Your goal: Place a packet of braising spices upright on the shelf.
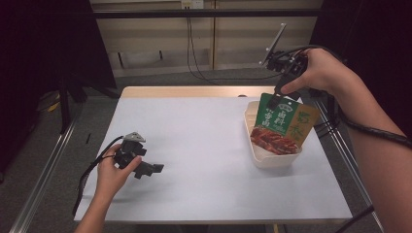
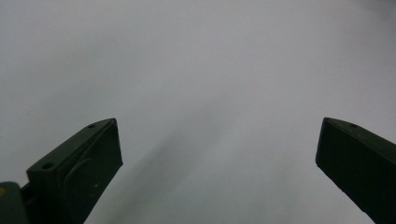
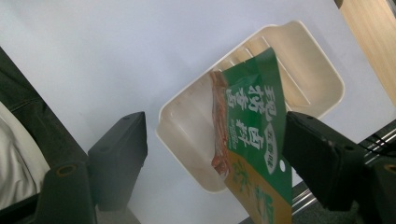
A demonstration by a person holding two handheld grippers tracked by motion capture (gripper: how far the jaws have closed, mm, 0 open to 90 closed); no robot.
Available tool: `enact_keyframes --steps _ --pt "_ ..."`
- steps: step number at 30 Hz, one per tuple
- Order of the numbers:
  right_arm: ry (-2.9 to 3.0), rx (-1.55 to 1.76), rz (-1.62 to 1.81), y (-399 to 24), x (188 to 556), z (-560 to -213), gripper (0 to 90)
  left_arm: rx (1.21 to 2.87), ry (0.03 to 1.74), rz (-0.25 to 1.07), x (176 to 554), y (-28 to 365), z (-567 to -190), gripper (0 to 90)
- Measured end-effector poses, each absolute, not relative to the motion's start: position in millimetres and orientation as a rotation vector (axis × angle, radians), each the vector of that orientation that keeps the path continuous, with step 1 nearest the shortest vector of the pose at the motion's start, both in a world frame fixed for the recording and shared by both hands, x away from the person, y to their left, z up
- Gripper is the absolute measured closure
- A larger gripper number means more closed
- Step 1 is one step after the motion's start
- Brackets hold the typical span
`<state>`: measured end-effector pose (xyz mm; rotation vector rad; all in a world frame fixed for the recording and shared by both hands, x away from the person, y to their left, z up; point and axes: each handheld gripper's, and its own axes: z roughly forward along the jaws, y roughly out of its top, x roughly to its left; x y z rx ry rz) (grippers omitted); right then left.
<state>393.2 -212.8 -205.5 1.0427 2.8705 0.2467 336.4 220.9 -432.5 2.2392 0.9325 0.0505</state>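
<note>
right gripper (image 1: 277,99): jaws apart, green-and-yellow printed food packet (image 1: 281,125) leaning against one jaw, standing in cream plastic tray (image 1: 272,160) at 3 o'clock | left gripper (image 1: 150,170): jaws wide, nothing between, at 8 o'clock

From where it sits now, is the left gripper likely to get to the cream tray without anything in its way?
Probably yes: bare white table lies between the open left gripper and the cream tray. The green packet stands in the tray under the right gripper.
</note>
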Motion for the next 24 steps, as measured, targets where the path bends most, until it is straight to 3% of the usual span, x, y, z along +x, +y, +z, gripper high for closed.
enact_keyframes --steps 24 --pt "2.983 0.855 0.273 -158 384 -241 17.2 2.227 0.926 0.043 335 223 -431 0.2"
